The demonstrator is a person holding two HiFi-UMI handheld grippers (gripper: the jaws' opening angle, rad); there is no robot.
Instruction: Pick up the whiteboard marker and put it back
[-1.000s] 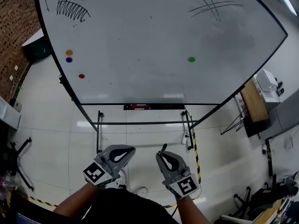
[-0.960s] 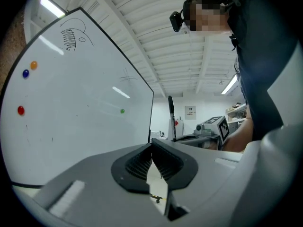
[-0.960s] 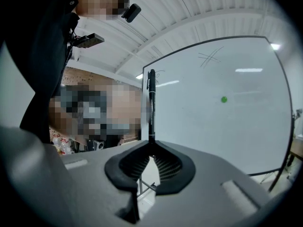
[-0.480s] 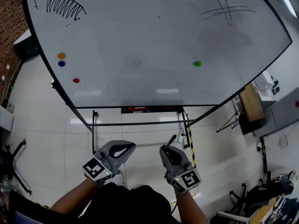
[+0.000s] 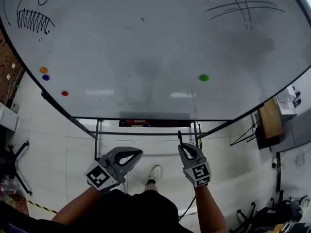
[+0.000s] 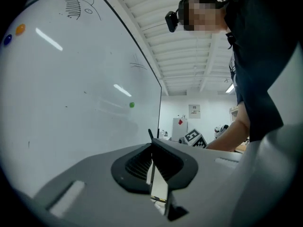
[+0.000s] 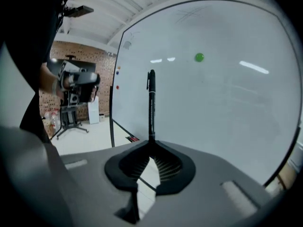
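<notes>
Right gripper fingers clamped on marker, lower centre; left gripper fingers together, empty; stand bar crosses between marker and tray

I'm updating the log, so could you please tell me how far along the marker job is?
Done: the marker is picked up. In hand: the right claw grips one end, pointed at the whiteboard. Left: putting it back, likely on the tray under the board.

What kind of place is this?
Probably a lab or workshop space rather than an office. There is a big whiteboard on a metal stand, hazard tape on the tiled floor, and a bare brick wall to one side.
</notes>
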